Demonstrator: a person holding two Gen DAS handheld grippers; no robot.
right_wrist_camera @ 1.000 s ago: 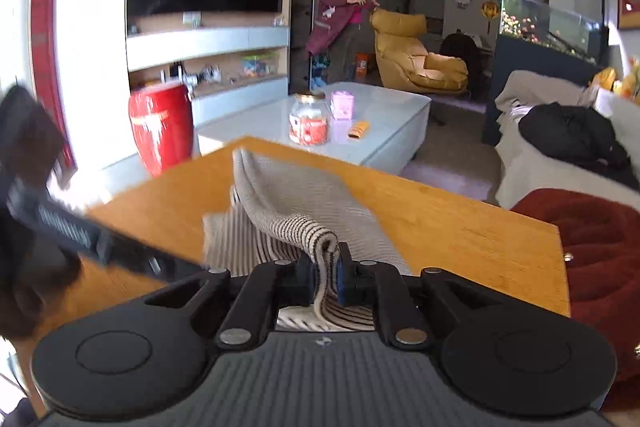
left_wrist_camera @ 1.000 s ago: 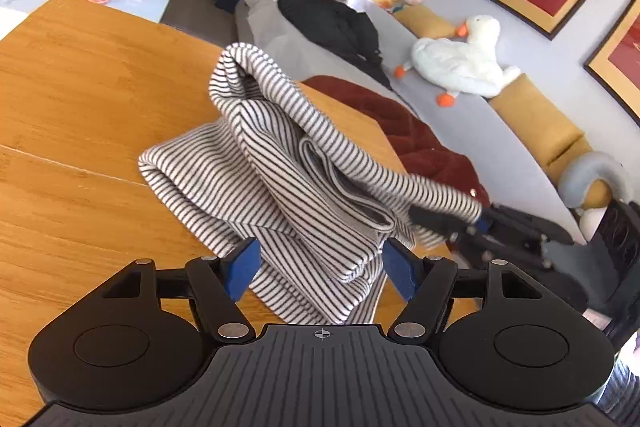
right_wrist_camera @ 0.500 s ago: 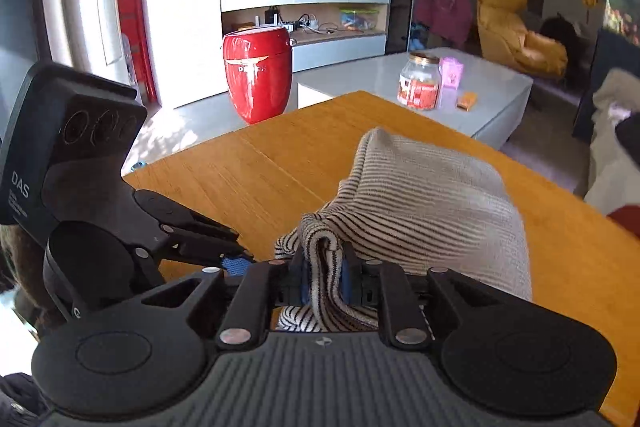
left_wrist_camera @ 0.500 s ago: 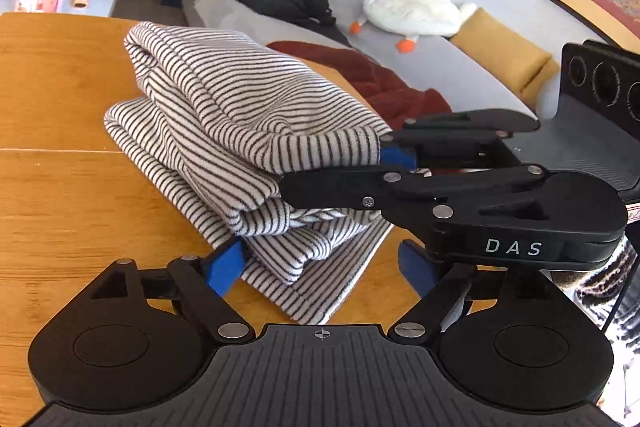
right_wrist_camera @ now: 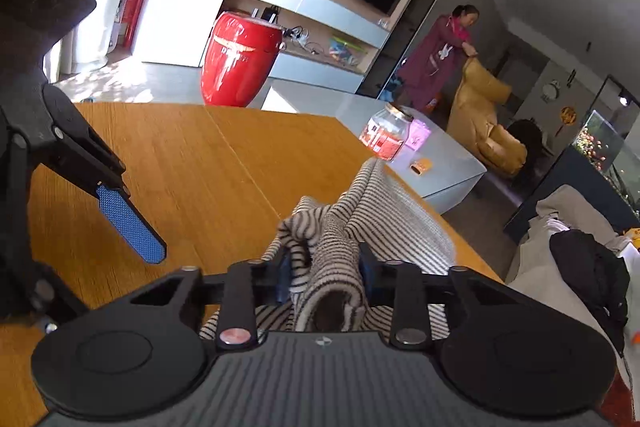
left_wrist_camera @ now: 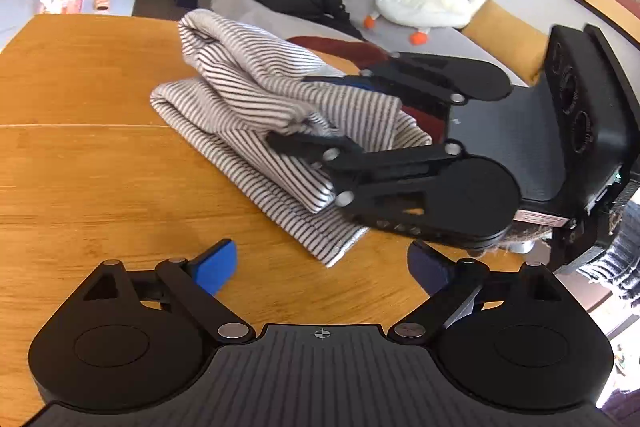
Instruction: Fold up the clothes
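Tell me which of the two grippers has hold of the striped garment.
The right gripper: its fingers are closed on a bunch of the striped garment. The left gripper is spread wide open over the wooden table, gripping nothing.

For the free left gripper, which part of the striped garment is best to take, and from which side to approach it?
Probably the loose single-layer hem of the striped garment, lying flat on the wooden table nearest the open left gripper. Come low from the near side; the right gripper already clamps the bunched upper fold.
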